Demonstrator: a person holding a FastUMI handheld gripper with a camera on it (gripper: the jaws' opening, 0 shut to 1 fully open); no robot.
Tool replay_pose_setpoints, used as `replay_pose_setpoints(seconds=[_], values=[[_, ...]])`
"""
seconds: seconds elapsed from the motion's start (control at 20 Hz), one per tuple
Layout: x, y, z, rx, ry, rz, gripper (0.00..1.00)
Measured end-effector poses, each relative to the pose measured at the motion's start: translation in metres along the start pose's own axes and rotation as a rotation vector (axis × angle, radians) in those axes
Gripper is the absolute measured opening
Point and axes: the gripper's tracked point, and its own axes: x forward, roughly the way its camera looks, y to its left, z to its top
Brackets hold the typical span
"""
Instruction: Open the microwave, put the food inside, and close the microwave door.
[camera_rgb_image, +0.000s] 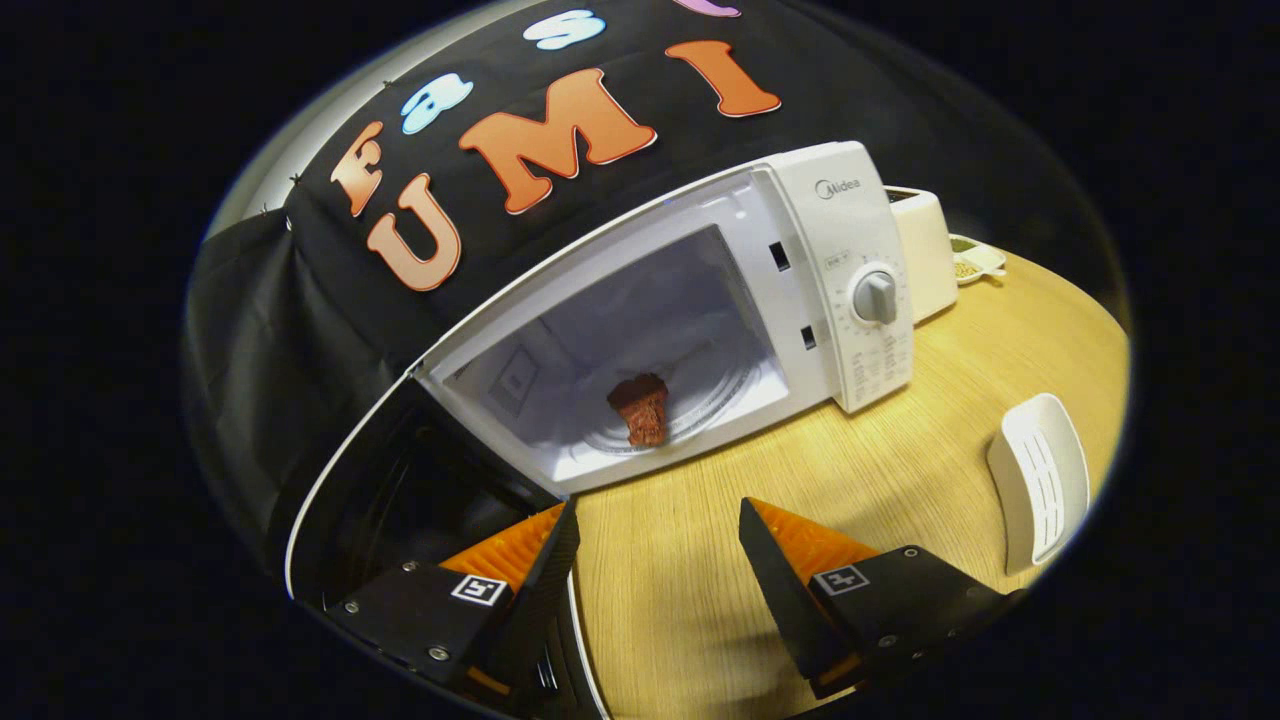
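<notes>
A white microwave (850, 260) stands on the wooden table with its door (400, 500) swung wide open to the left. Inside, a reddish-brown piece of food (640, 408) rests on the glass turntable (700, 405). My gripper (660, 525) is open, with nothing between its fingers, a short way back from the microwave's front. The left finger (545, 545) lies over the lower edge of the open door, and the right finger (775, 545) is above bare table. The control panel with its round dial (877, 296) is to the right of the cavity.
A white oblong slotted dish (1040, 480) lies on the wooden table (900, 470) right of the fingers. Behind the microwave are a white box-shaped appliance (925, 250) and a small tray of grains (972, 260). Black cloth wall rises behind everything.
</notes>
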Motion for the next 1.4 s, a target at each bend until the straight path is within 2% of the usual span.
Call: replay_pose_setpoints(seconds=[0.15,0.35,0.6,0.85,1.0,1.2,1.4], values=[[-0.031,-0.011,-0.027,-0.033,0.002,-0.047,0.95],[-0.07,-0.016,-0.062,-0.02,0.014,-0.093,0.87],[-0.109,-0.004,-0.109,-0.094,0.063,-0.106,0.57],[-0.135,0.03,-0.146,-0.224,0.163,-0.021,0.37],[-0.148,0.057,-0.161,-0.285,0.214,0.065,0.19],[-0.165,0.094,-0.17,-0.358,0.242,0.181,0.07],[-0.178,0.132,-0.173,-0.401,0.231,0.291,0.03]])
